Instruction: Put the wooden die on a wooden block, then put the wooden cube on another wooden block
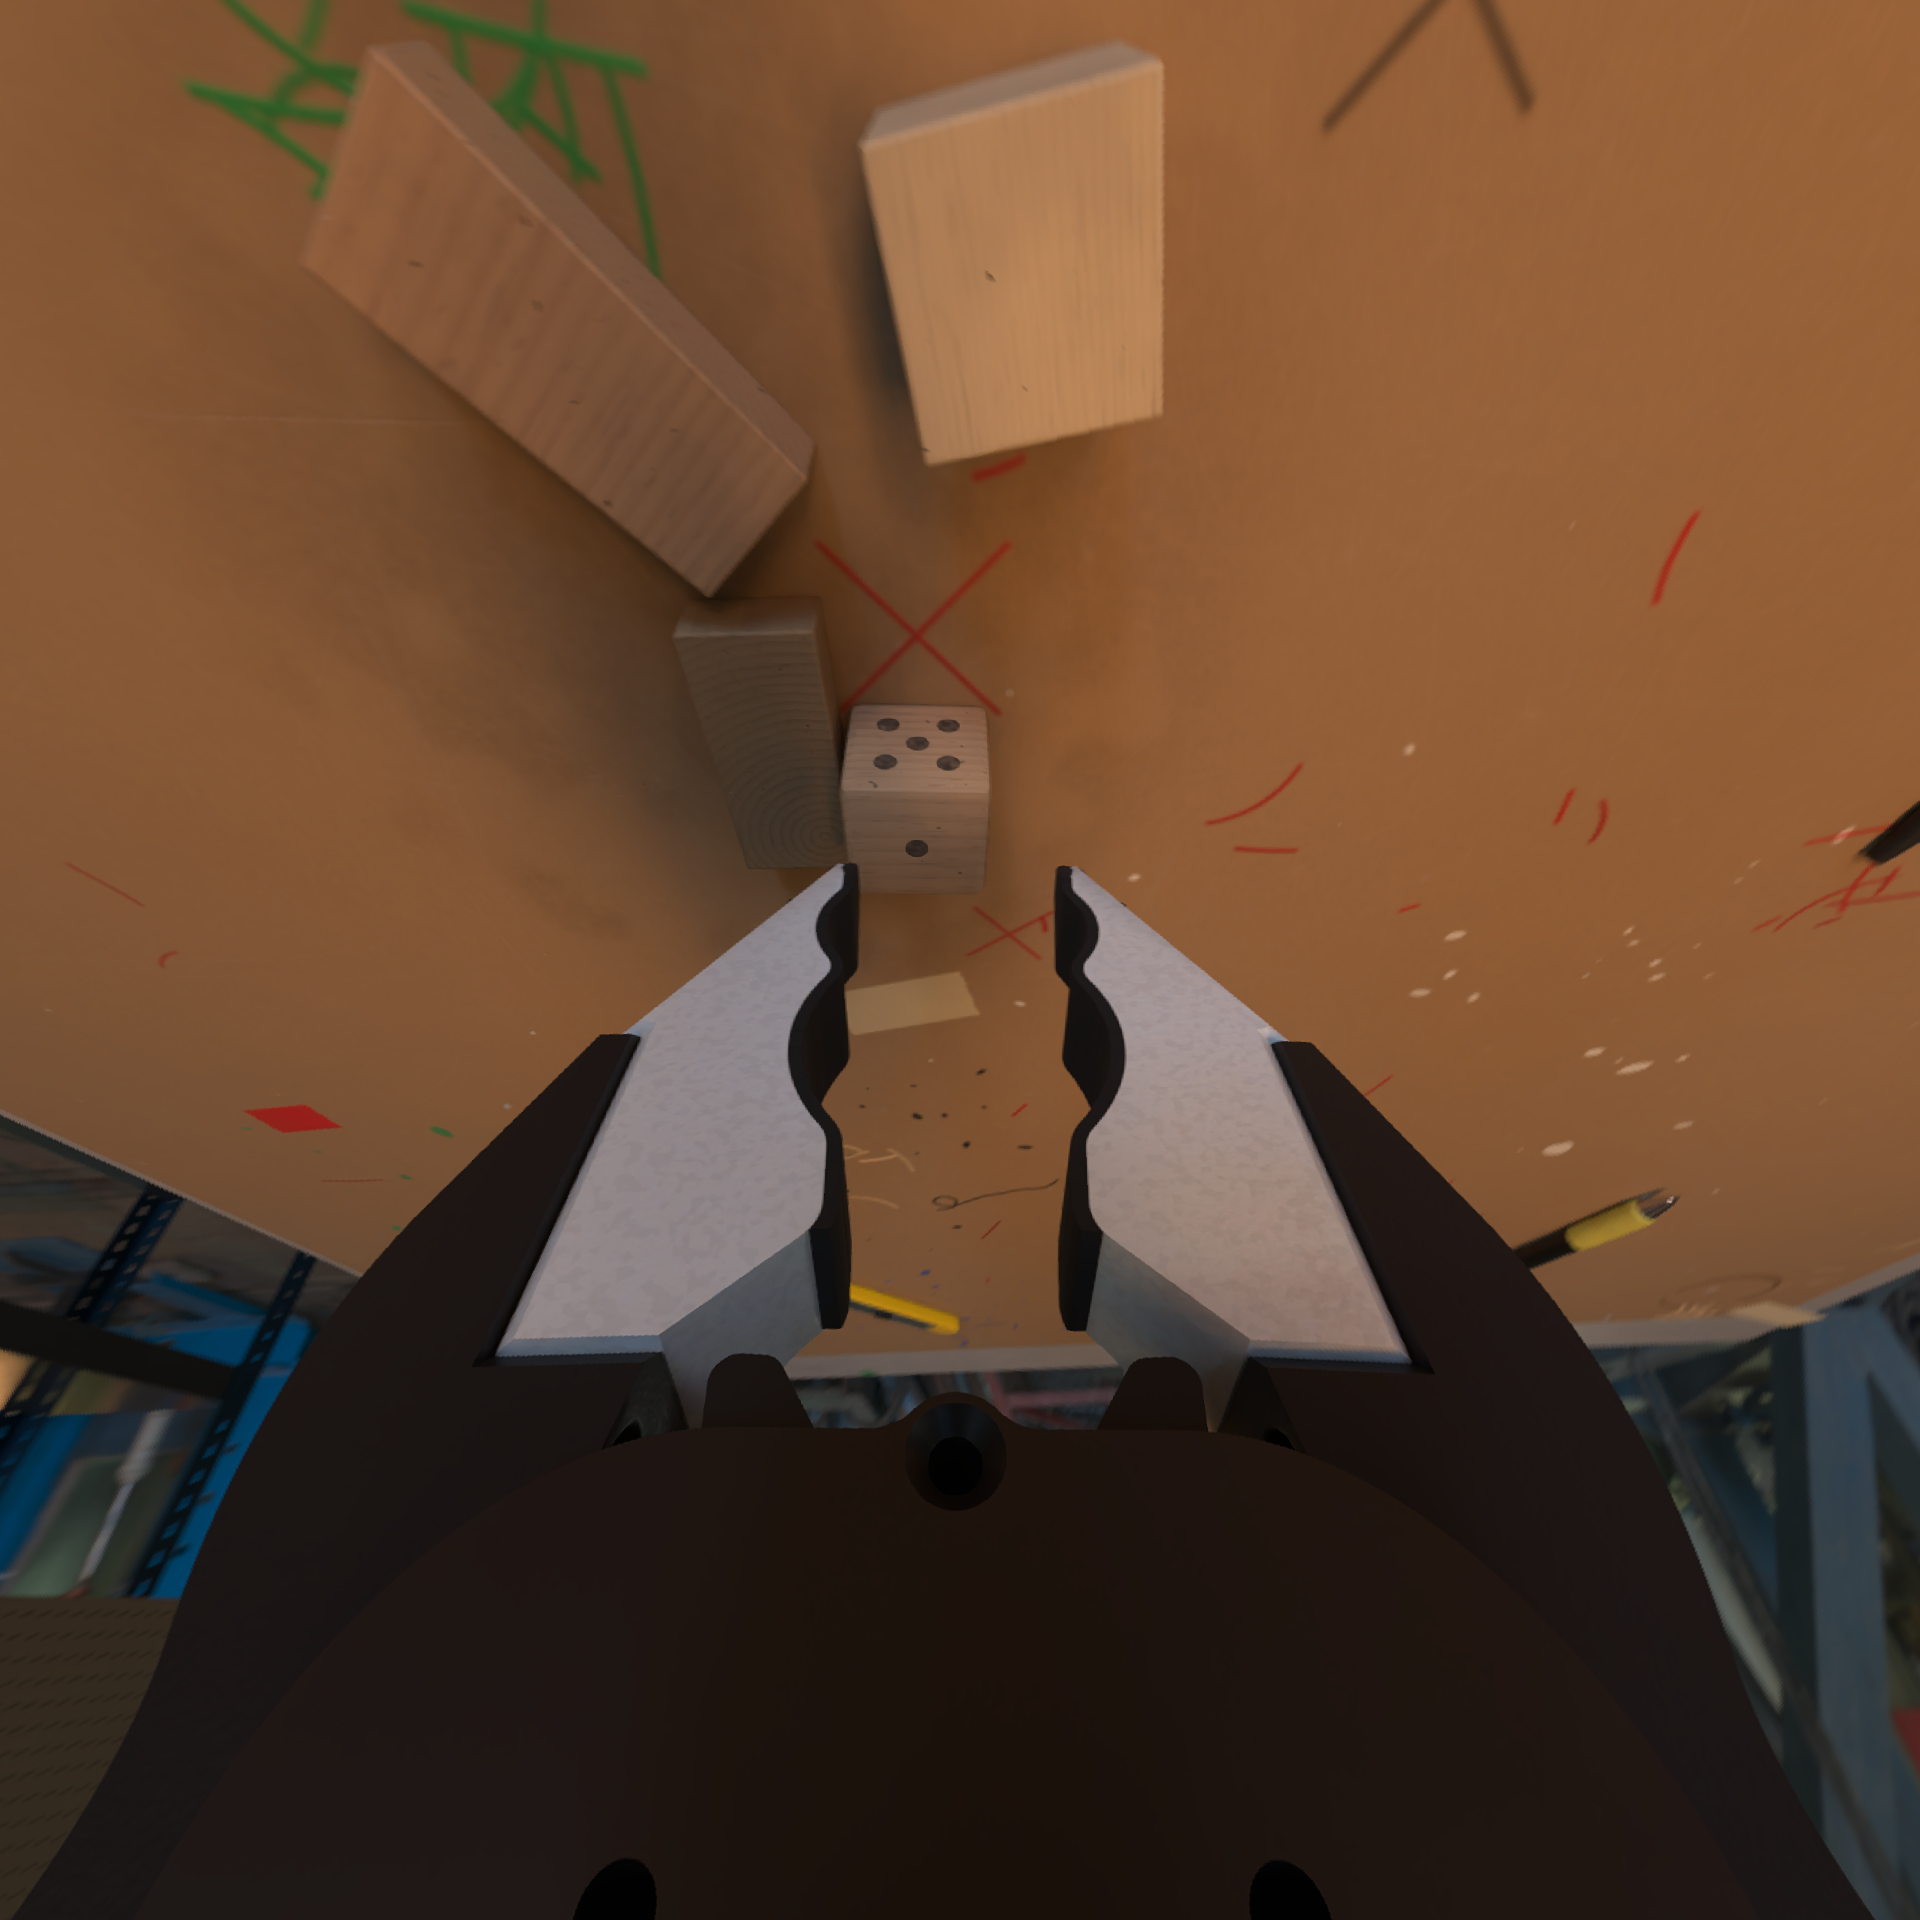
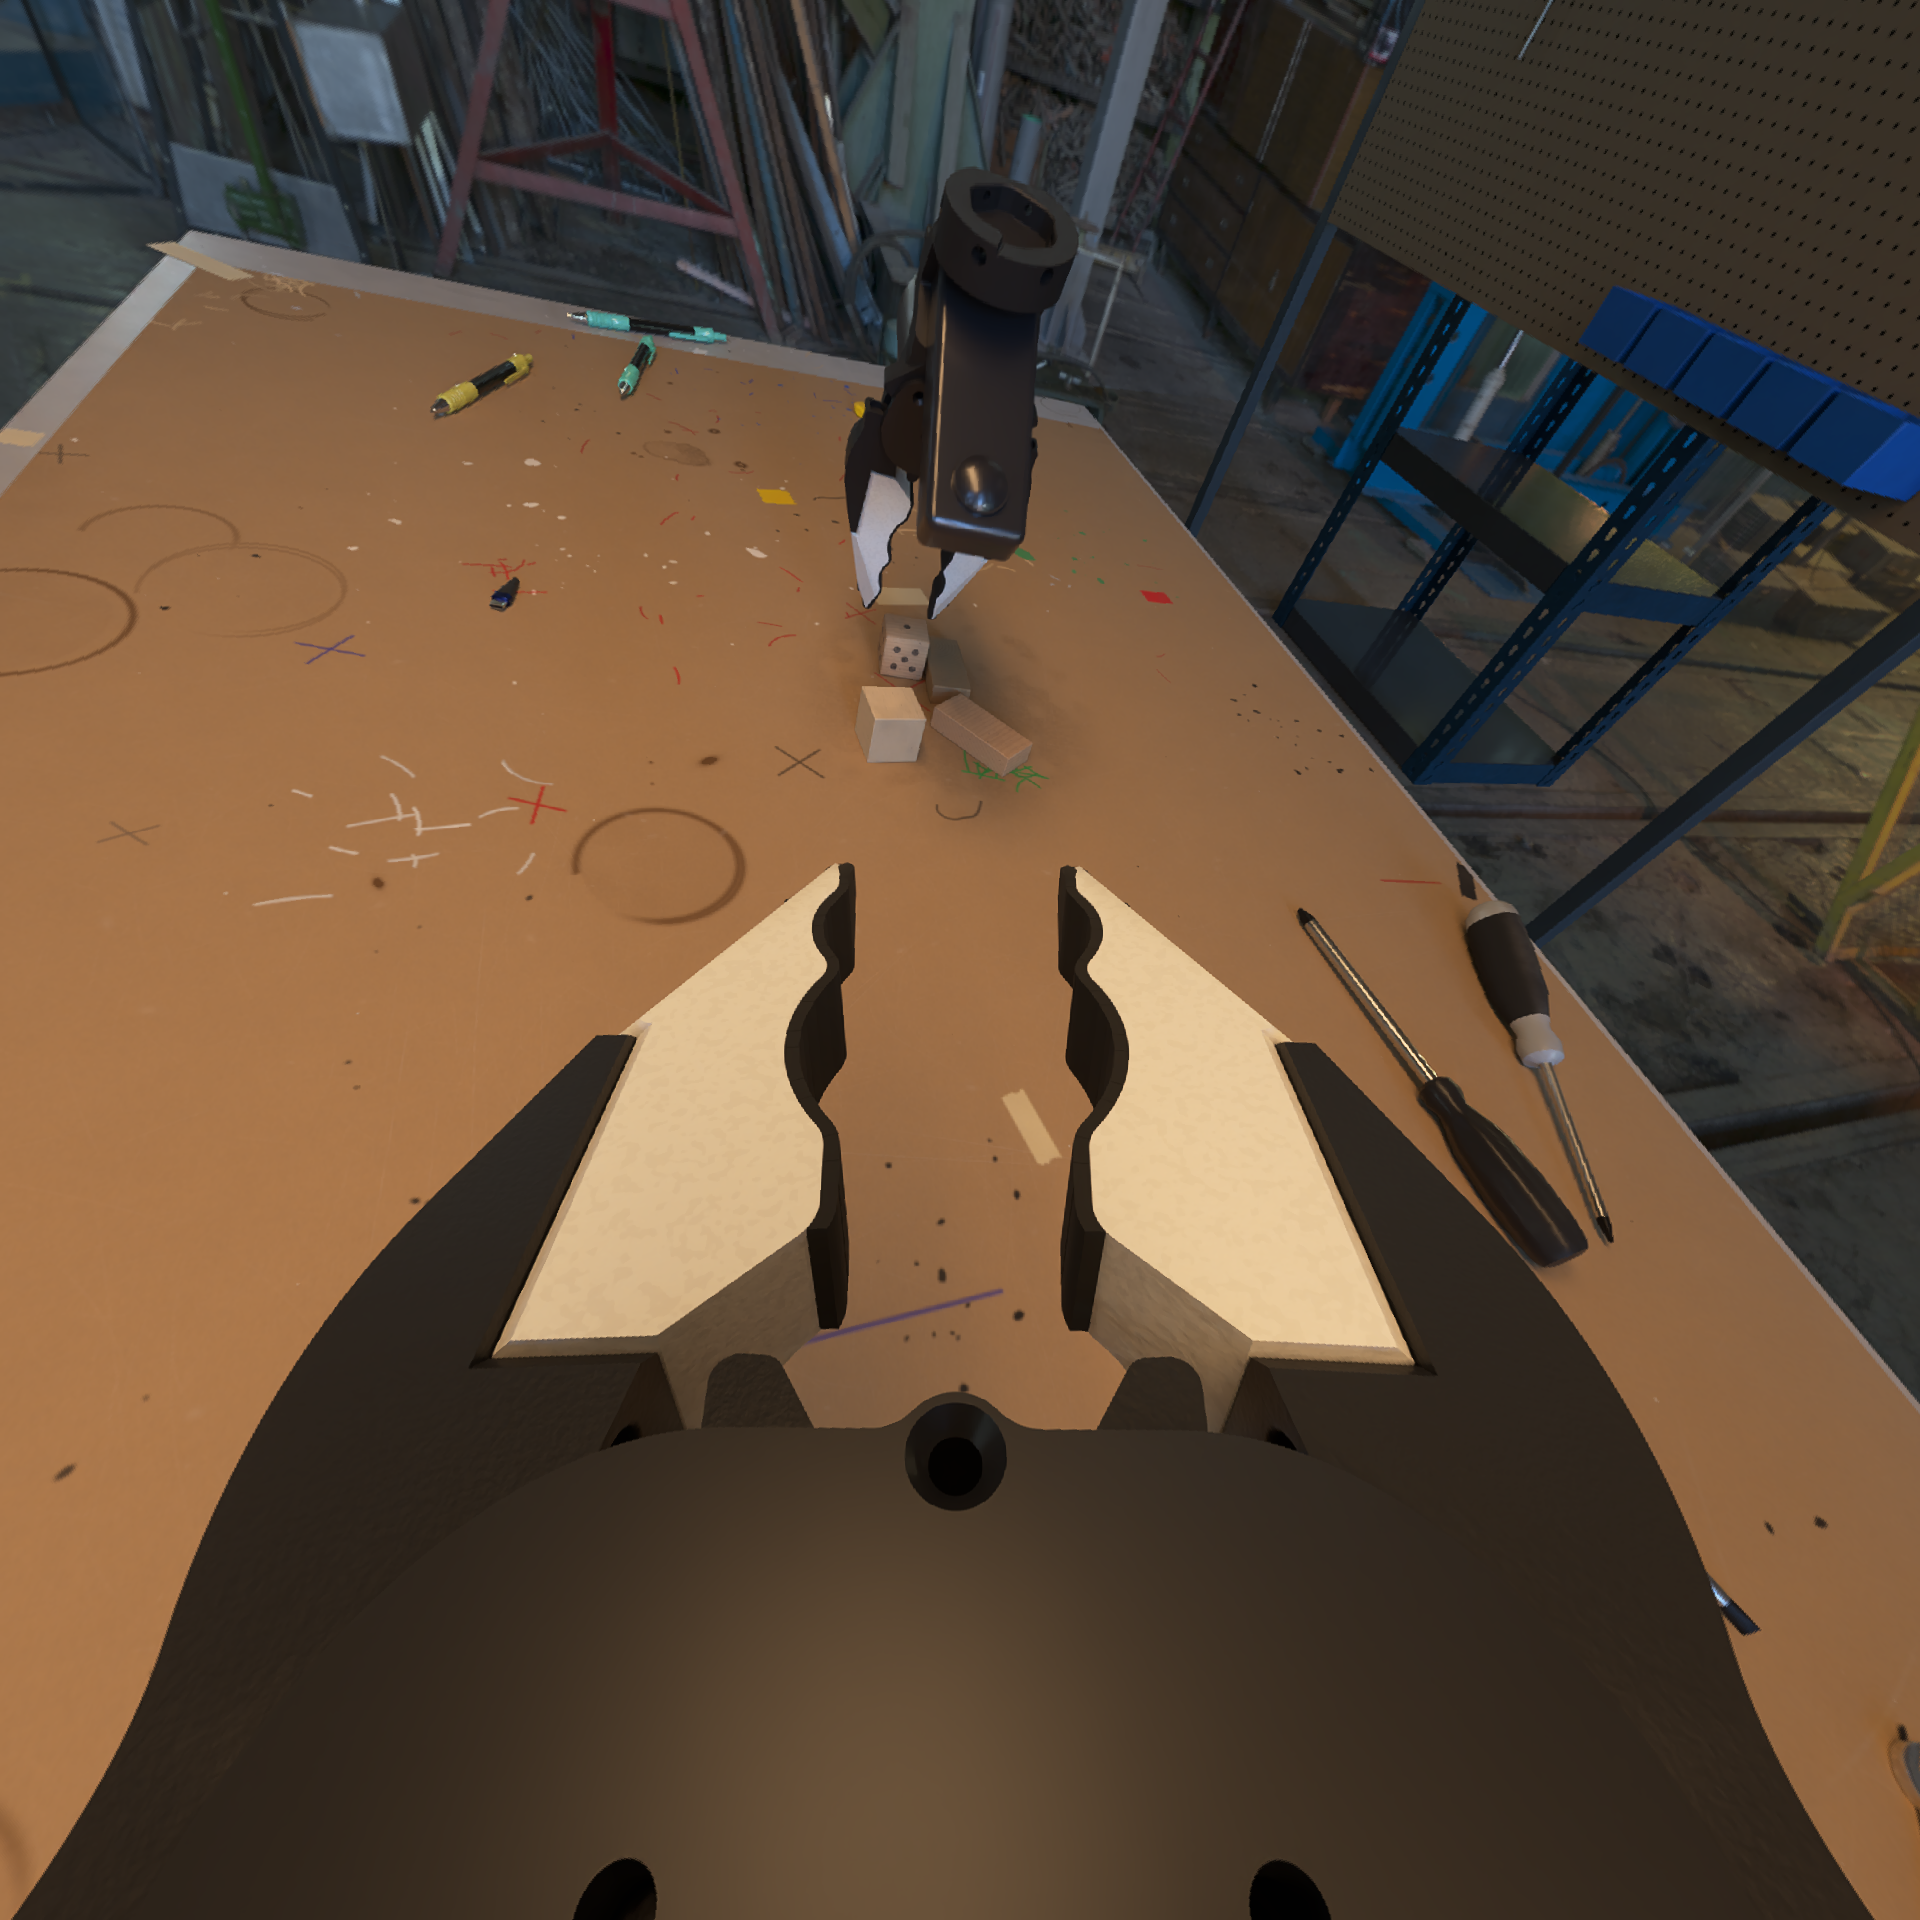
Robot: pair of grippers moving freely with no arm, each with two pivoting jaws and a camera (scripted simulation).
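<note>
Left hand-held gripper (image 1: 956, 883) hovered just above die (image 1: 914, 795), jaws apart, empty. Die sat on surface (image 1: 1455, 468), touching small block (image 1: 764, 727). Cube (image 1: 1023, 255) and long block (image 1: 551, 312) lay beyond. Right hand-held gripper (image 2: 956, 883) was parted, empty, well apart.

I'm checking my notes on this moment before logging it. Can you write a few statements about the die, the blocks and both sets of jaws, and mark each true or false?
1. The wooden die sits on the table, not on a block. True.
2. The left gripper has its jaws shut on the die. False: they are open, hovering just short of it.
3. A small dark wooden block lies right beside the die. True.
4. The right gripper holds the wooden cube. False: its jaws are open and empty; the cube rests on the table.
5. Two screwdrivers lie near the right gripper. True.
</note>
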